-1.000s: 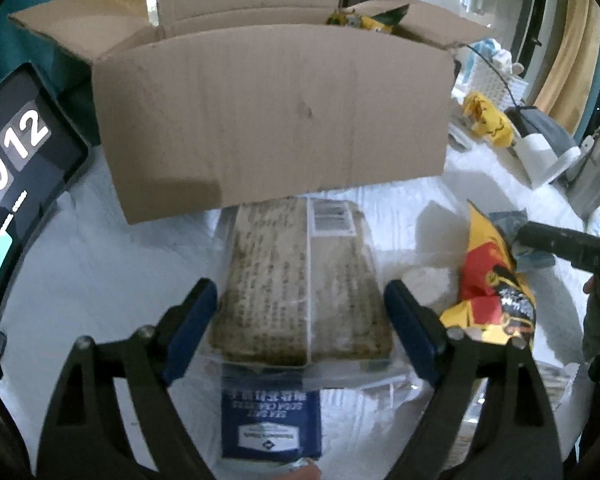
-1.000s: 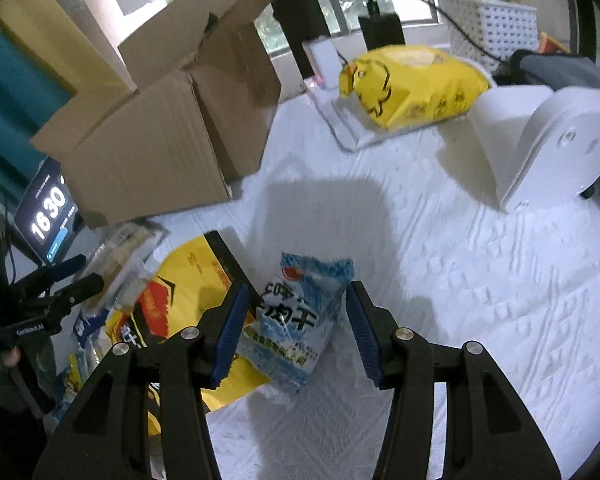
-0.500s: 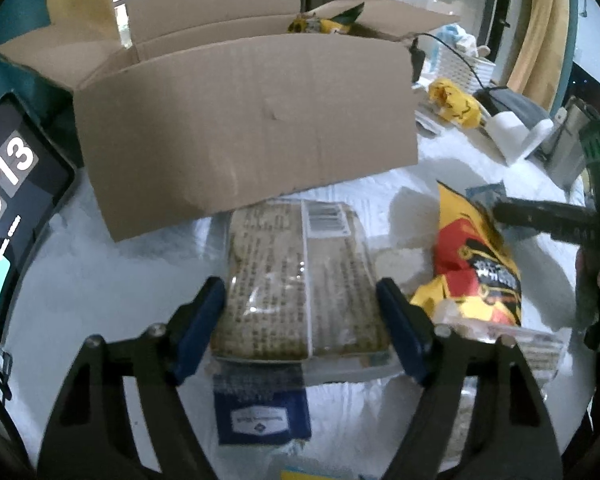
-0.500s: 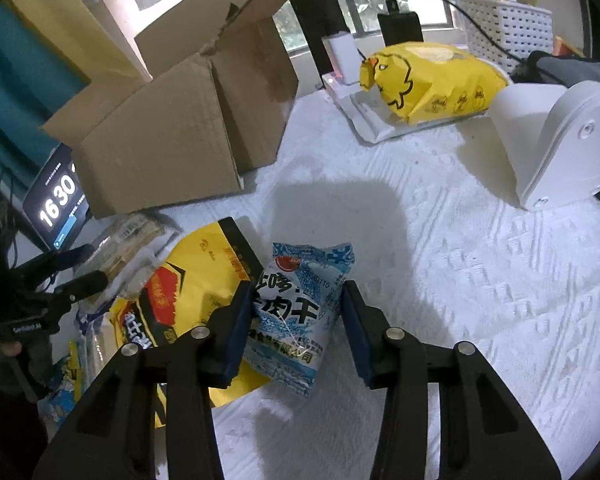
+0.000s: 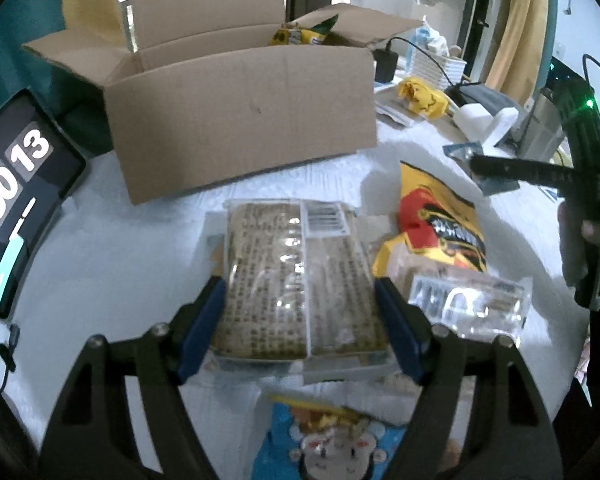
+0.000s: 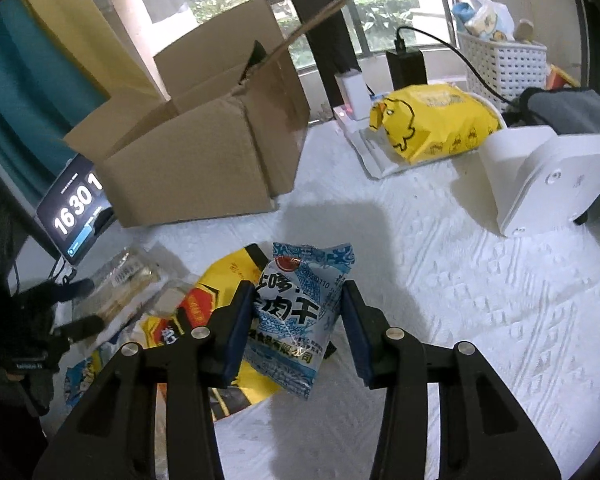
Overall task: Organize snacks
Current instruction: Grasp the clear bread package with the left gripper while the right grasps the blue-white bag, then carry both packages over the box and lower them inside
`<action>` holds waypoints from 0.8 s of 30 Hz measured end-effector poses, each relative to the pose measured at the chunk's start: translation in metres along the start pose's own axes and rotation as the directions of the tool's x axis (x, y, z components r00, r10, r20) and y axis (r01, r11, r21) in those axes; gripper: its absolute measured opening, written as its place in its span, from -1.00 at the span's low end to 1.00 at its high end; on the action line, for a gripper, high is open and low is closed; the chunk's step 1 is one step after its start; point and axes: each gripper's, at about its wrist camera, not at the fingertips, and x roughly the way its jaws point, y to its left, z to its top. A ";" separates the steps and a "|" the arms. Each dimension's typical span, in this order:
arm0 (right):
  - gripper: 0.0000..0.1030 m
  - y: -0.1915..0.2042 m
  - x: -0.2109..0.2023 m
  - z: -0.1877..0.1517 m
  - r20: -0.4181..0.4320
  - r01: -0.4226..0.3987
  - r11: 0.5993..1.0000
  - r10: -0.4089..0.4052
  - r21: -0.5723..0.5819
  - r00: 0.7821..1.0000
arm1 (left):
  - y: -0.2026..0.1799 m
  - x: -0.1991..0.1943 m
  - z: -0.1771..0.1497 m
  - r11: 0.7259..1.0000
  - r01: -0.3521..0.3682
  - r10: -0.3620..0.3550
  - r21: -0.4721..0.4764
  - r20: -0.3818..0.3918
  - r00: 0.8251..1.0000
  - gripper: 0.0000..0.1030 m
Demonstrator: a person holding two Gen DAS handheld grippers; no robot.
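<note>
A white textured counter (image 6: pixel 460 280) is seen before a window, with an open brown cardboard box (image 5: pixel 240 116) at its back. The left gripper (image 5: pixel 300 320) is clamped on a clear-wrapped brown cracker pack (image 5: pixel 296 276), raised just above the counter. The right gripper's (image 6: pixel 296 316) fingers are closed on a blue-and-white snack packet (image 6: pixel 296 312), beside a yellow-and-red snack bag (image 6: pixel 216 296). Both pairs of fingers have just been closing.

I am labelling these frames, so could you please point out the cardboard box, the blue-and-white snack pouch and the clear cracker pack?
cardboard box (image 5: pixel 244 120): left wrist view, front wall.
blue-and-white snack pouch (image 6: pixel 296 312): right wrist view, printed front.
clear cracker pack (image 5: pixel 296 276): left wrist view, top face.
</note>
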 end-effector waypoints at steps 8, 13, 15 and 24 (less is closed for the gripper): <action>-0.10 0.023 -0.009 0.006 0.020 -0.033 0.998 0.033 -0.044 0.999 | 0.019 -0.028 0.004 0.998 -0.010 0.015 -0.063 0.077 0.997 0.48; -0.10 0.036 -0.009 0.015 0.025 -0.047 0.996 0.049 -0.074 0.998 | 0.031 -0.042 0.018 0.995 -0.020 0.033 -0.093 0.140 0.990 0.48; -0.10 0.041 -0.008 0.021 0.029 -0.053 0.995 0.055 -0.086 0.998 | 0.034 -0.047 0.025 0.995 -0.022 0.038 -0.097 0.165 0.986 0.48; -0.10 0.063 -0.008 0.046 0.058 -0.079 0.987 0.087 -0.137 0.994 | 0.048 -0.061 0.059 0.994 -0.050 0.072 -0.095 0.246 0.967 0.48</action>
